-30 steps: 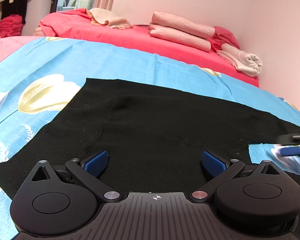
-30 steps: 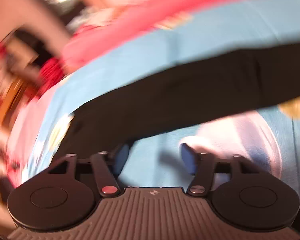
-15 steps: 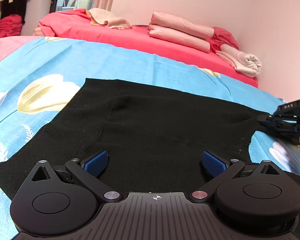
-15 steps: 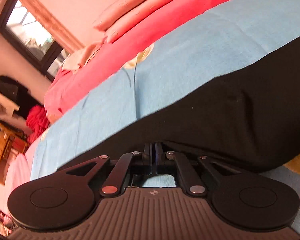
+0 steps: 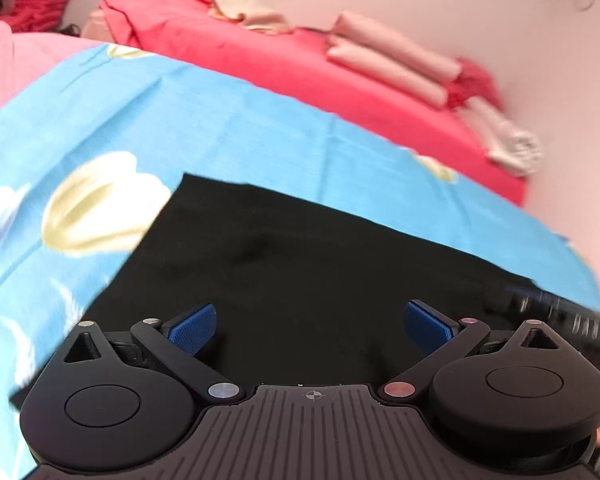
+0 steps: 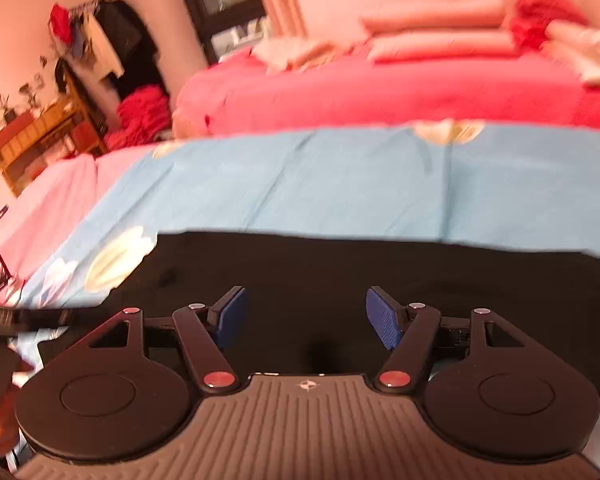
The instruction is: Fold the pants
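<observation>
Black pants (image 5: pixel 300 264) lie flat on a blue sheet with cream flowers (image 5: pixel 220 120). My left gripper (image 5: pixel 310 326) hangs above the near part of the cloth, open, with nothing between its blue pads. In the right wrist view the same black pants (image 6: pixel 340 264) spread across the blue sheet (image 6: pixel 300 184). My right gripper (image 6: pixel 306 318) hovers over them with its jaws opening and nothing held between them. The right gripper's dark body shows blurred at the right edge of the left wrist view (image 5: pixel 560 312).
Behind the blue sheet is a red bed (image 5: pixel 300 64) with folded pink bedding (image 5: pixel 392 60) and a rolled towel (image 5: pixel 512 144). A pink cover (image 6: pixel 52 204) lies to the left, with a wooden shelf (image 6: pixel 40 136) and a window (image 6: pixel 228 0) behind.
My right gripper, shut on the pants' edge half a second ago, has opened and rolled back level above the cloth. My left gripper has lifted and pulled back a little, still open.
</observation>
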Action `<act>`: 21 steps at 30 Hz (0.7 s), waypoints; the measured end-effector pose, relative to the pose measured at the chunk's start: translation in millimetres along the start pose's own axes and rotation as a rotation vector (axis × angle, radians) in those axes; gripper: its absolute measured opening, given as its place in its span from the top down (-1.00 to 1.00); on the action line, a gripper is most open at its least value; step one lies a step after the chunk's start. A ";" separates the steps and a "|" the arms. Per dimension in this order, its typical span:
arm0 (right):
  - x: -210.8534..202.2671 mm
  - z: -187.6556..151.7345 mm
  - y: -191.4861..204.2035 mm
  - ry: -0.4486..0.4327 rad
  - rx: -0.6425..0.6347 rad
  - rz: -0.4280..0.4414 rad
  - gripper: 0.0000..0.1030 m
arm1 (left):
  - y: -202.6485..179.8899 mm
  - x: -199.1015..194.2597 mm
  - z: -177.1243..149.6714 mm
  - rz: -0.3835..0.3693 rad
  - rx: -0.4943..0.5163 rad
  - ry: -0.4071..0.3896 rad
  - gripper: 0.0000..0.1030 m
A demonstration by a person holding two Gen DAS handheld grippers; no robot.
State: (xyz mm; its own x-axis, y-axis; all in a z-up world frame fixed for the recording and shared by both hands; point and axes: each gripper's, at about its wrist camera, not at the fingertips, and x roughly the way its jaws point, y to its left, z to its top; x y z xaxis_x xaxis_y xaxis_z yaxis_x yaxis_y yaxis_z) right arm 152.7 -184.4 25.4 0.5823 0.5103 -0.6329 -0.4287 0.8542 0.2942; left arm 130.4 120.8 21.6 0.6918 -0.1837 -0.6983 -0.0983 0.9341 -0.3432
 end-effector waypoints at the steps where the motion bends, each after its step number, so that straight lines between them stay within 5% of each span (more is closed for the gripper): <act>1: 8.5 -2.2 -0.2 0.013 -0.015 0.000 -0.36 | -4.7 9.9 6.5 0.008 -0.001 0.012 -1.00; 3: 24.3 -1.8 -7.9 0.044 -0.044 -0.053 -0.29 | -12.6 30.3 15.0 0.013 0.011 0.017 -1.00; 5: 32.3 3.7 -29.5 0.042 -0.059 -0.140 0.07 | -14.2 56.7 17.6 0.039 0.007 0.047 -1.00; 7: 15.5 8.1 -67.8 0.029 0.044 -0.101 0.35 | -6.1 83.6 10.9 0.065 -0.010 0.091 -1.00; 9: -7.8 10.2 -103.5 0.004 0.153 -0.109 0.27 | -11.0 83.4 -0.2 0.093 0.061 0.021 -1.00; 10: -20.6 9.5 -120.2 -0.011 0.180 -0.179 -0.06 | -15.5 82.6 -1.2 0.109 0.083 0.019 -1.00; 12: -50.3 6.9 -154.7 -0.052 0.241 -0.277 0.07 | -20.5 85.0 -3.5 0.132 0.113 0.025 -1.00; 15: -110.5 -8.2 -206.6 -0.152 0.479 -0.391 -0.25 | -20.1 83.8 -5.7 0.136 0.117 0.022 -1.00; 18: -157.0 -30.3 -249.6 -0.224 0.709 -0.571 -0.30 | -18.2 83.6 -4.8 0.134 0.111 0.018 -1.00; 21: -166.0 -50.6 -285.7 -0.222 0.872 -0.604 -0.30 | -20.3 84.8 -3.5 0.139 0.115 0.016 -1.00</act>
State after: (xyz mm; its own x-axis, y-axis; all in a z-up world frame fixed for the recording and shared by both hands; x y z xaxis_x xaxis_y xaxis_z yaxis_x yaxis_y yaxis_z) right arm 143.6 -518.3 10.2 0.6821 -0.0867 -0.7261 0.5586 0.7025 0.4409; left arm 188.6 85.3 -32.8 0.6656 -0.0541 -0.7444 -0.1091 0.9796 -0.1687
